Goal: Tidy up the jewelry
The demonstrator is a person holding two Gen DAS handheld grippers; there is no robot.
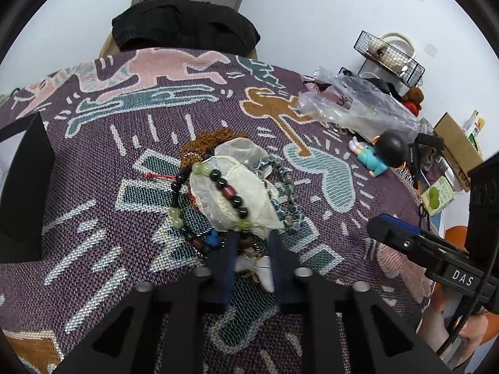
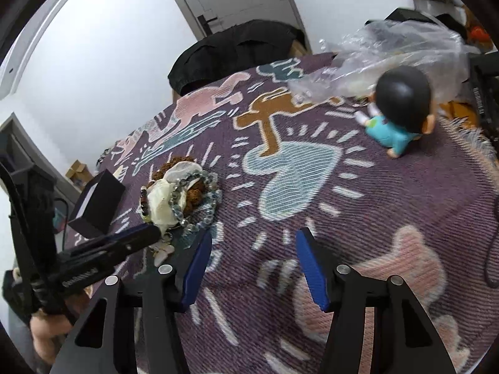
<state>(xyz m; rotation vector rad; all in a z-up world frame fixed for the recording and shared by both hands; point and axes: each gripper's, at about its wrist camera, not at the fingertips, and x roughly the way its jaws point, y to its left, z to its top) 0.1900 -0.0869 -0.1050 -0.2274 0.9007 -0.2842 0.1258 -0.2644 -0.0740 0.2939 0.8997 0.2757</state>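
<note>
Surface: I am over a table covered by a purple woven cloth point(image 1: 93, 187) with pink, teal and tan figures; a white wall and a grey door stand behind.
Jewelry pile: the heap point(image 1: 230, 187) sits mid-cloth, directly ahead of my left tool, and shows at left centre in the right wrist view.
In the pile: a dark and green beaded bracelet point(image 1: 218, 180) is draped over a pale crumpled pouch point(image 1: 240, 193); a clear blue-grey bead strand point(image 1: 290, 193) curls along its right side, and a brown bead cluster point(image 1: 215, 140) lies behind.
Left gripper: my left gripper point(image 1: 254, 255) has its fingers narrowed at the near edge of the pile, with a small white pendant piece point(image 1: 262, 271) between them; I cannot tell whether they actually pinch it.
Right gripper: my right gripper point(image 2: 252, 265) stands wide, nothing between its blue pads, above bare cloth to the right of the pile.
Black box: a black box point(image 2: 96, 205) rests on the cloth left of the pile.
Far right: a doll point(image 1: 380, 155) in a teal outfit lies face down near a clear plastic bag point(image 1: 352, 103).
</note>
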